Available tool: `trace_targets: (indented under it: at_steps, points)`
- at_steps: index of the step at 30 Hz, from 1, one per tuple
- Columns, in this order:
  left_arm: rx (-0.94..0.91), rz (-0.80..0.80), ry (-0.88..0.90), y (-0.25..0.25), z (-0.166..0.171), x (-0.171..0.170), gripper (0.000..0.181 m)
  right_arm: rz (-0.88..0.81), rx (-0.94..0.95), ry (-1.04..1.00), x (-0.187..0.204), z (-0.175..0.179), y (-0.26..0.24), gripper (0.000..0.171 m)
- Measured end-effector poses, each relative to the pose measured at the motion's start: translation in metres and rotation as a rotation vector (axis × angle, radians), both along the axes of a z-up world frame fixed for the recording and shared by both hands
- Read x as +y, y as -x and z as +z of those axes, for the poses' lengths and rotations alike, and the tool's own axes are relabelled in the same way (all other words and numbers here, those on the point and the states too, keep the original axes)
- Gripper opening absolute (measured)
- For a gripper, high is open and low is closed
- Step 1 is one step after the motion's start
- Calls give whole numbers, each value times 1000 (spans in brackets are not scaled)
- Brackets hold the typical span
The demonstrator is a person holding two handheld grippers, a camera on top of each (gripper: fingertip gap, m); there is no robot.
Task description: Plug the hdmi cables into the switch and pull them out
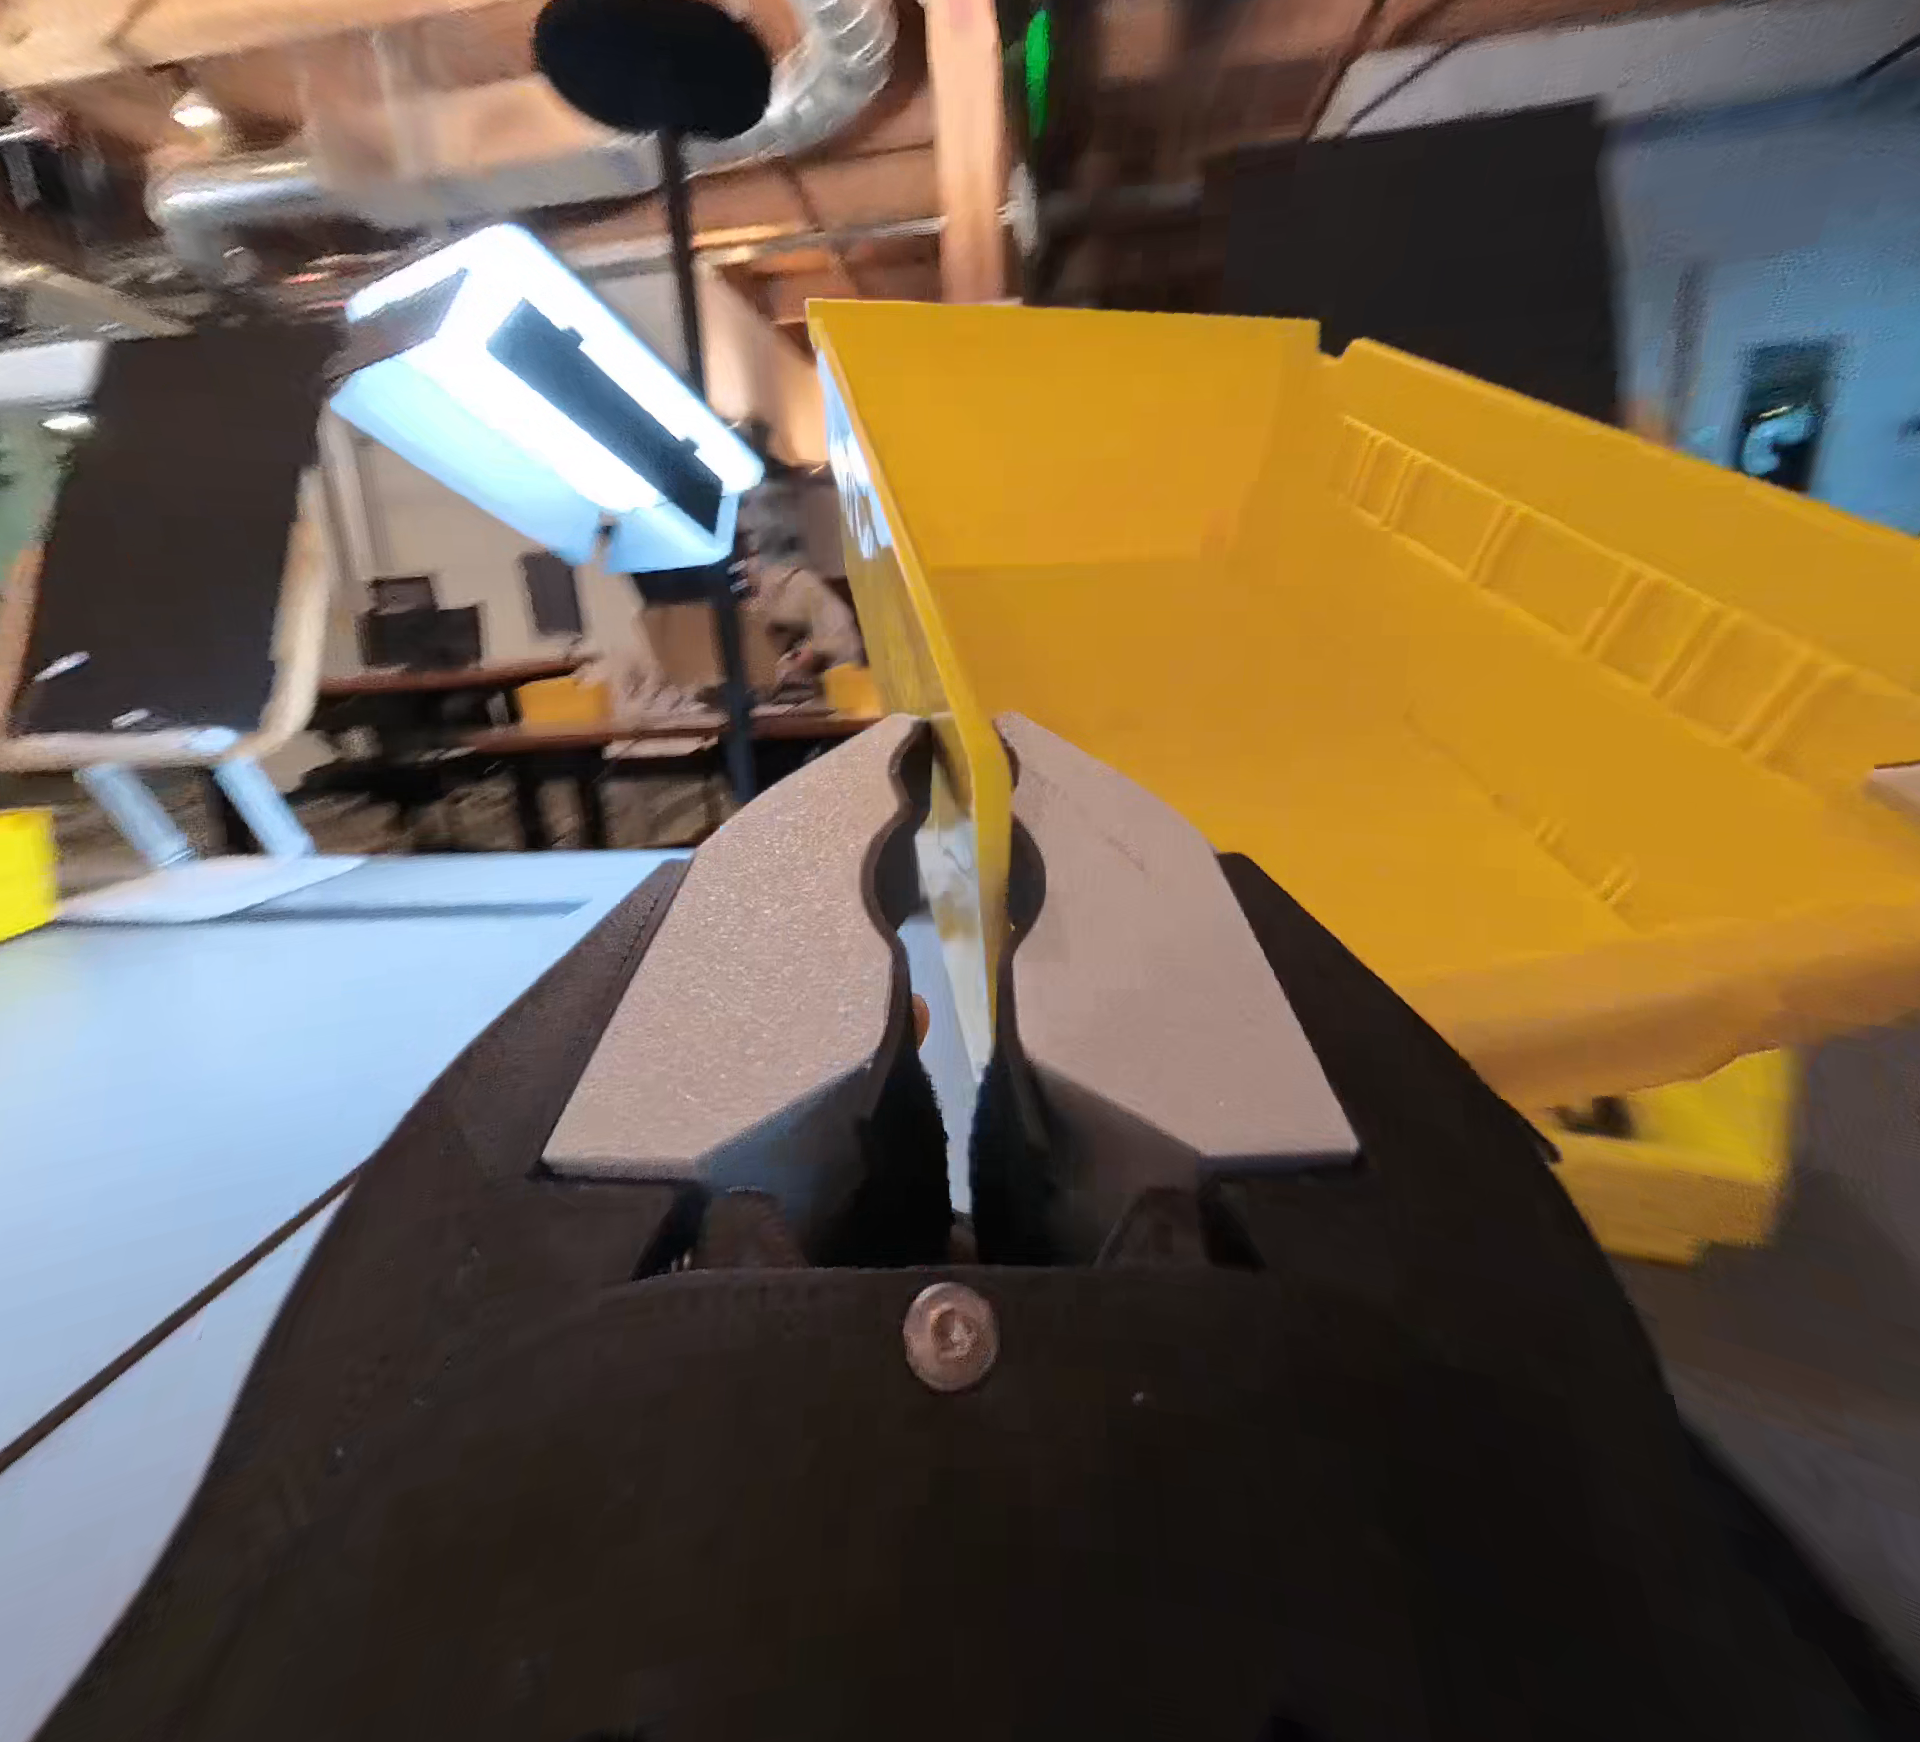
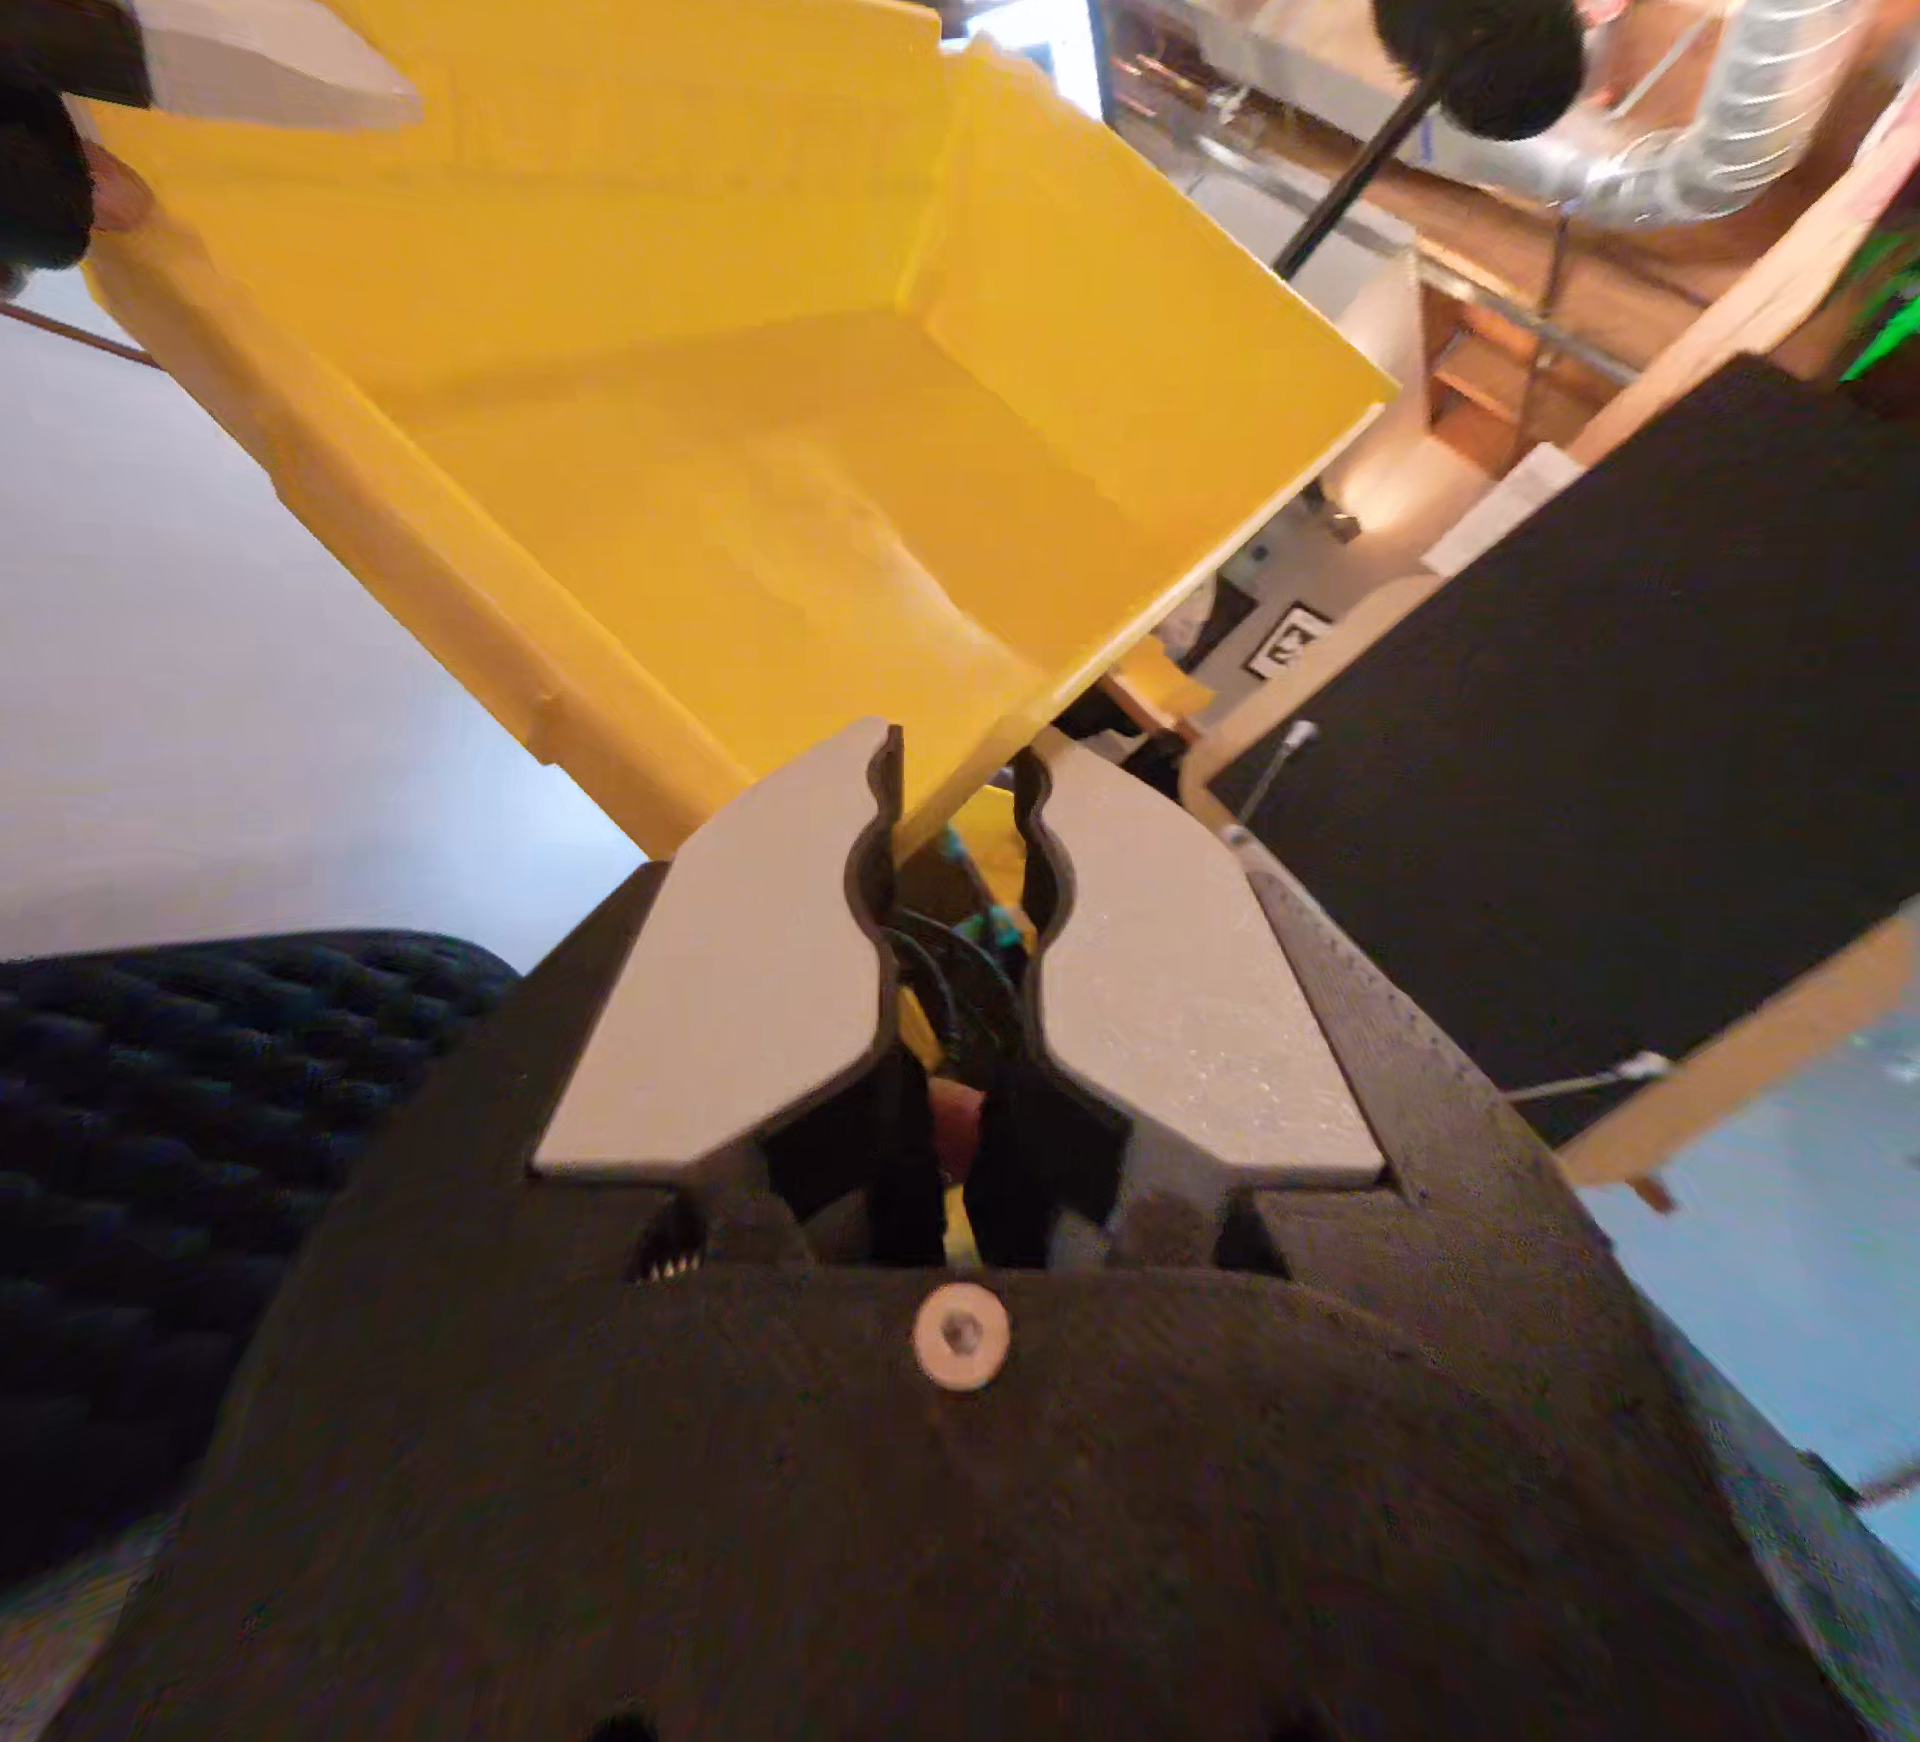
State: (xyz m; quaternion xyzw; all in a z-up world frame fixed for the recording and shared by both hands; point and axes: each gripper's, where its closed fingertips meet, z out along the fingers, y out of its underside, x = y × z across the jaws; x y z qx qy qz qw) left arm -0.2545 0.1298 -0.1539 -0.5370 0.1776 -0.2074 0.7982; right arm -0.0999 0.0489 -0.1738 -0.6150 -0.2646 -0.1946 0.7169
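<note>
Cables and switch aren't clearly visible. Your left claw (image 1: 966, 757) and right claw (image 2: 961, 773) each pinch a wall of the tilted bin (image 1: 1299, 653): light, stiff, slick plastic, so grip deep.

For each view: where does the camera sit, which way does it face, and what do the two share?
Left wrist view: sits behind the left gripper, facing forward and tilted up past the bin toward the ceiling; its fingers clamp a bin wall.
Right wrist view: sits behind the right gripper, angled up; its fingers pinch the bin's opposite wall; the left gripper shows top left.
Shared: the empty bin, the black stand.
</note>
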Motion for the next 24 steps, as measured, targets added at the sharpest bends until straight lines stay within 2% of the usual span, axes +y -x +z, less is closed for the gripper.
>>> trace_targets:
  at_steps: [3, 7, 13, 18, 24]
  points:
    - [61, -133, -41, -74, 13, -31, 10, -123, -13, -38, -50, 11, -61, 20]
    - [139, -311, -46, -183, 15, -72, 11, -311, 66, -12, -111, -1, -152, 20]
    - [270, -497, 24, -323, -22, -98, 11, -514, 216, 83, -162, -48, -266, 20]
    - [337, -607, 154, -384, -65, -104, 12, -623, 357, 214, -178, -97, -315, 19]
    - [409, -663, 260, -419, -111, -103, 11, -734, 367, 334, -190, -133, -338, 19]
